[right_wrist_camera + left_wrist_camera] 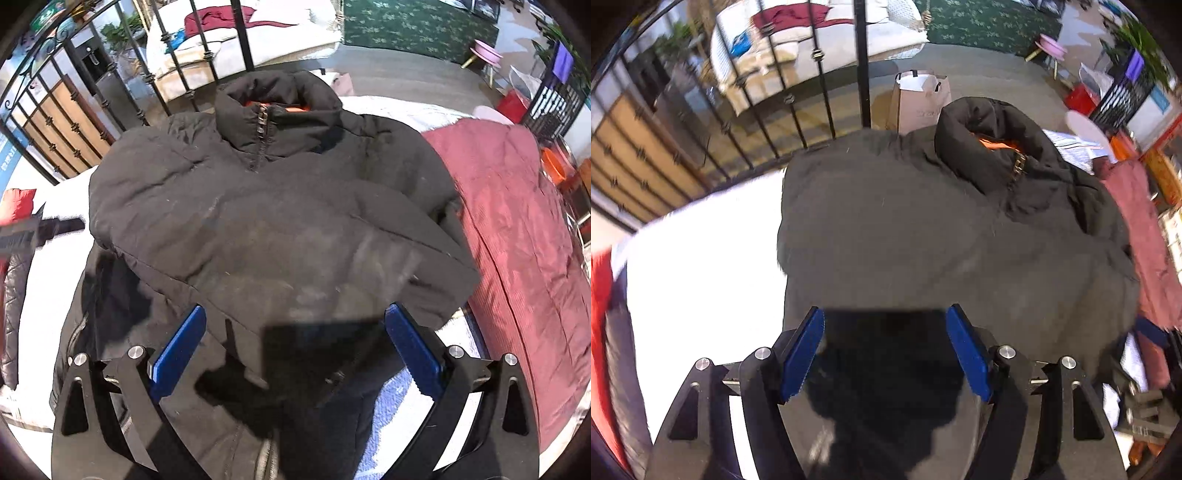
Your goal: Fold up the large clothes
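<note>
The black puffer jacket lies on the white bed, collar at 12 o'clock. The left gripper and right gripper hover spread, empty. Risk: the bulky padding may spring back and undo any fold.

Ahead of me, upper left of the frame: black wrought-iron railing with wood panelling behind it. Past the bars, a cream sofa with a dark red cloth thrown over it. Top centre-right — green patterned rug on a grey floor. Brown paper bag stands on that floor. Pink stool upper right, potted plant beside it. Light is bright — white surface blown out.
</note>
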